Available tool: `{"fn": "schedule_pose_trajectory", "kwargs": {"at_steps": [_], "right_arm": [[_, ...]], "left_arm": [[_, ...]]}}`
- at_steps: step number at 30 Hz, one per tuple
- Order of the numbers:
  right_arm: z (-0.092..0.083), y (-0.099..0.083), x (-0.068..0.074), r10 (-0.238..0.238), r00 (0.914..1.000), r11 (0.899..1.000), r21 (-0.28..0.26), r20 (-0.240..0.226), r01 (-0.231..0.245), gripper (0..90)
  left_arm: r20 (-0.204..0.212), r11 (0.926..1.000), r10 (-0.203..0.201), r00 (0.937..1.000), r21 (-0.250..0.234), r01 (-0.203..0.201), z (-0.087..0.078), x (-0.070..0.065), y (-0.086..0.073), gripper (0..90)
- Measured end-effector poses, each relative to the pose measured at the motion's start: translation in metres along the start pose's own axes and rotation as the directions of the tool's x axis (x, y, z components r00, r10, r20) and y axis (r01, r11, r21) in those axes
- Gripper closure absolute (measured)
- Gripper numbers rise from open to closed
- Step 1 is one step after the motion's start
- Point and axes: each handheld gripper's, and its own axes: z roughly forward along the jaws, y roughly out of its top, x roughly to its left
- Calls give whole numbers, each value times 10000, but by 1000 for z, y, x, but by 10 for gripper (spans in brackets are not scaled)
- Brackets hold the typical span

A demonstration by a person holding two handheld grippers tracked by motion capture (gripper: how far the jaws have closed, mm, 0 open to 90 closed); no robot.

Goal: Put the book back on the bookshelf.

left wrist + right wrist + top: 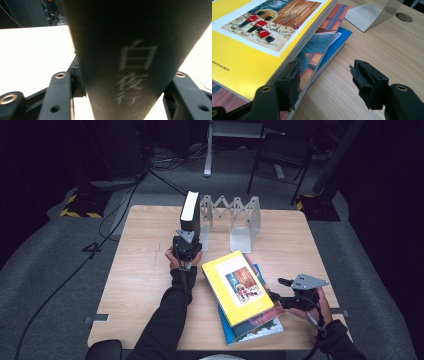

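Note:
A thick black book (pixel 190 212) stands upright at the back of the wooden table (pixel 145 270), right beside a metal accordion book rack (pixel 235 215). My left gripper (pixel 188 233) is shut on its near end; in the left gripper view the book's spine (pixel 130 50), with pale characters on it, sits between the jaws of the left gripper (pixel 128 77). A stack of three books lies flat at the front right, with a yellow book (pixel 237 287) on top. My right gripper (pixel 279 289) stands open at the stack's right edge. In the right gripper view its left pad (pixel 290 80) lies over the stack's edge.
Under the yellow book (pixel 249 57) lie a book with a painted cover (pixel 317 42) and a blue book (pixel 334 47). The rack's metal plate (pixel 372 12) rests beyond the stack. A chair (pixel 280 155) and cables (pixel 120 215) lie on the dark floor beyond the table.

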Motion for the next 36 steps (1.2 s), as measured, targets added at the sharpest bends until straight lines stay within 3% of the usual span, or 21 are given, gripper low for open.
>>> {"fn": "schedule_pose_trajectory", "kwargs": {"at_steps": [2,4,11,15,18,27,36], "right_arm": [[0,1,0,-49,10000,10000,27,35,49,378],[0,1,-1,-51,10000,10000,66,12,51,375],[0,0,0,-62,9999,10000,53,-86,62,374],[1,0,0,10,9999,10000,39,-149,-10,374],[1,0,-1,45,9998,10000,9,-175,-45,376],[1,-1,-1,97,9998,10000,-19,-195,-97,377],[1,-1,-1,115,9997,9999,-32,-201,-116,376]], "left_arm": [[253,9999,94,9996,110,-96,-3,1,-2,444],[207,9992,372,9991,119,-375,-8,0,-6,438],[740,9999,46,9972,-93,-39,-27,7,-21,477],[677,9997,218,9975,-124,-210,-28,6,-22,509],[396,9997,217,9990,-73,-214,-25,3,-20,515],[-17,9992,-322,9995,248,322,-6,-2,-5,524],[-152,9983,-435,9989,375,441,1,-3,0,517]]}}
